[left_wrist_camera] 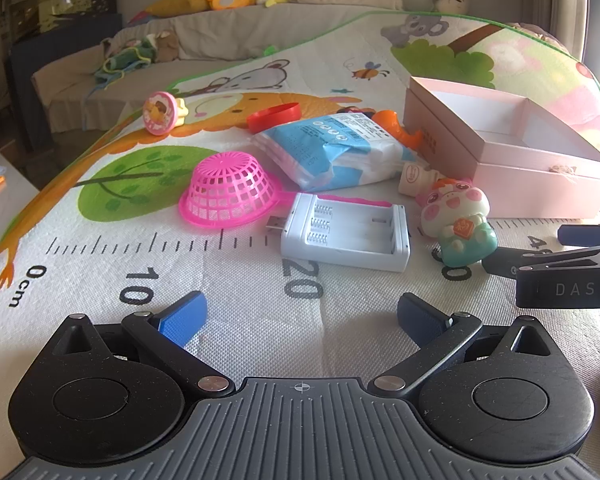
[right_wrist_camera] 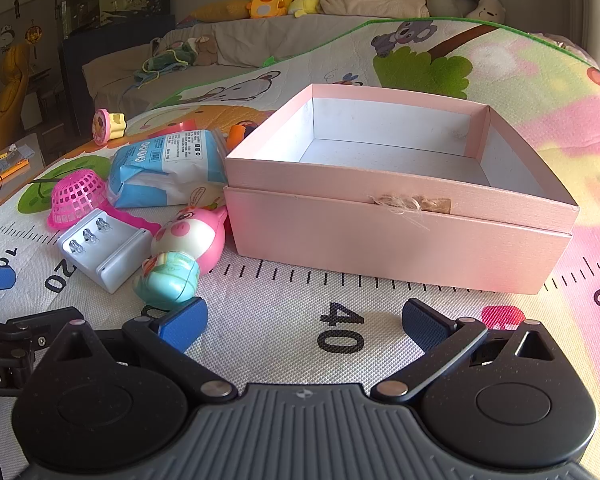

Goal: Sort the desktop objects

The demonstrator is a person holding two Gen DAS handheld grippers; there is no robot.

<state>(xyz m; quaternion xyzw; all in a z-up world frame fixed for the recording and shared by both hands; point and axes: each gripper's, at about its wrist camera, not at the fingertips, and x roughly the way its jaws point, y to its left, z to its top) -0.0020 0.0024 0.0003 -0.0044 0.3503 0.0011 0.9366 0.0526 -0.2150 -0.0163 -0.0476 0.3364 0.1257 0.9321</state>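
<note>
Box (right_wrist_camera: pixel 400 236): pink, lid off, open side up, on the play mat (right_wrist_camera: pixel 284 320); nothing seen inside. Its long front wall runs left to right across the right wrist view, parallel to the printed ruler line.
Box edges: near wall stands just behind the ruler ticks; left corner almost touches the pig toy (right_wrist_camera: pixel 184 252).
Charger (left_wrist_camera: pixel 346 234): white, lies flat, slots up, long axis left to right, USB plug pointing left toward the pink basket (left_wrist_camera: pixel 230 188).
Basket: upside down, rim on the mat, handle passing behind the charger.
Tissue pack (left_wrist_camera: pixel 332 152): lies behind the charger, tilted, one end near the box.
Pig toy: upright in the left wrist view, between charger and box.
Open room: bare mat between both grippers and the clutter, around the 10 to 40 marks.
Left gripper (left_wrist_camera: pixel 300 314): released, fingers wide apart, nothing between them, facing the charger.
Right gripper (right_wrist_camera: pixel 304 320): released, fingers spread, empty, facing the box front.
</note>
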